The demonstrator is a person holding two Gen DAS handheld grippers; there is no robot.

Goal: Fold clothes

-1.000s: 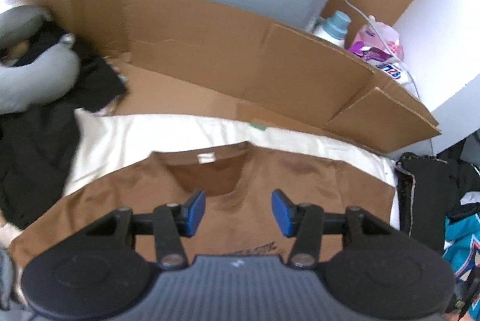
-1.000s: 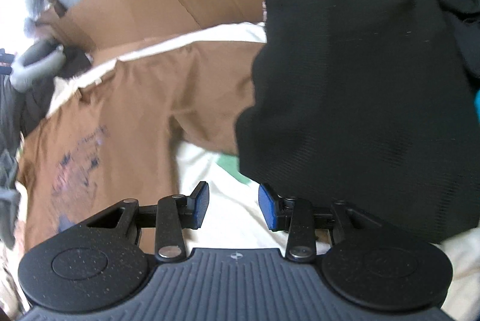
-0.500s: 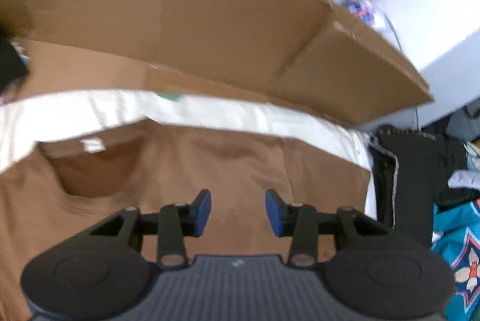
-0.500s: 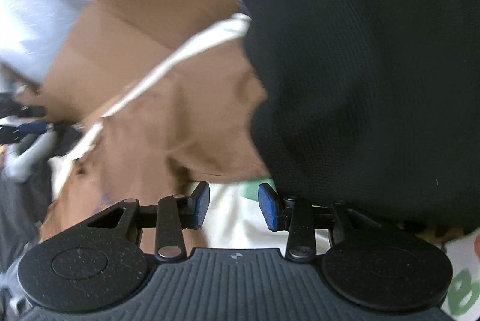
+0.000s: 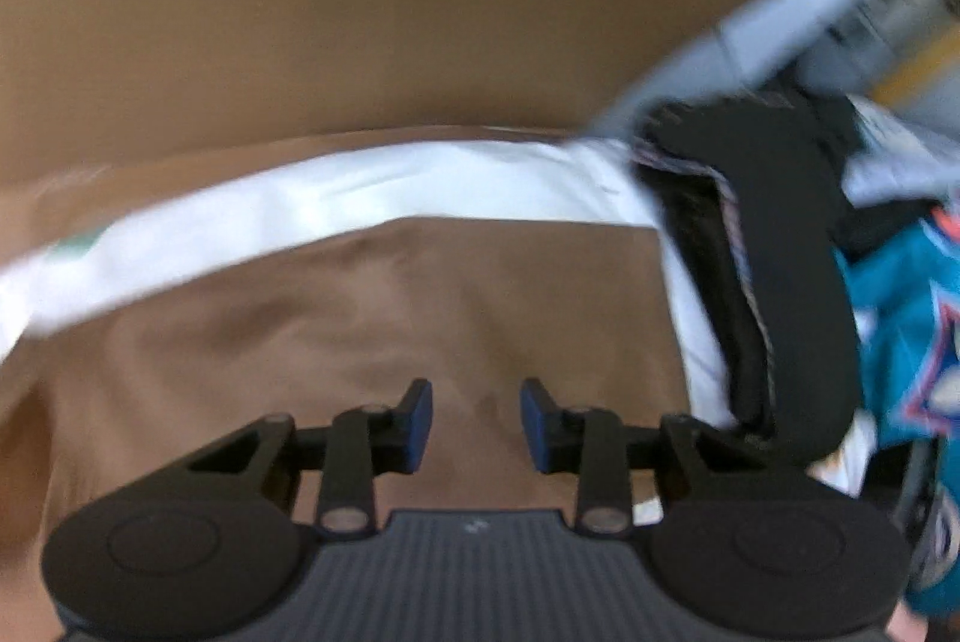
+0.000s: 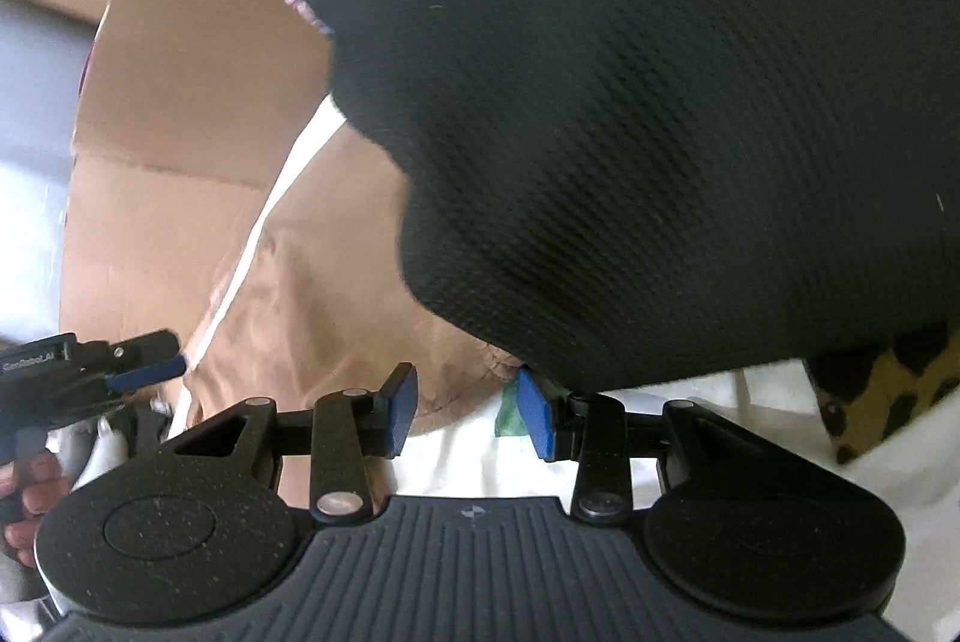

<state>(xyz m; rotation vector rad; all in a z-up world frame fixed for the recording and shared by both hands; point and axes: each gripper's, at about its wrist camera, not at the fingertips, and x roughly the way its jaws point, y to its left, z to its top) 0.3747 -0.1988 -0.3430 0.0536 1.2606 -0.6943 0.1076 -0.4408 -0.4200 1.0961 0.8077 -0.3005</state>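
A brown T-shirt (image 5: 420, 318) lies flat on a white cloth (image 5: 336, 204). My left gripper (image 5: 477, 423) is open and empty, just above the shirt's right shoulder and sleeve area. In the right wrist view my right gripper (image 6: 468, 411) is open and empty at the edge of the brown sleeve (image 6: 312, 306), where a black garment (image 6: 660, 132) overlaps it. The left gripper also shows at the left of that view (image 6: 144, 369).
Cardboard walls (image 5: 360, 24) stand behind the cloth. A folded black garment (image 5: 774, 282) and a teal patterned one (image 5: 900, 330) lie to the right. A leopard-print item (image 6: 876, 396) sits by the black garment in the right wrist view.
My left gripper has swept right from the collar to the right sleeve end. My right gripper has moved in closer to the sleeve under the black garment. Both stay open.
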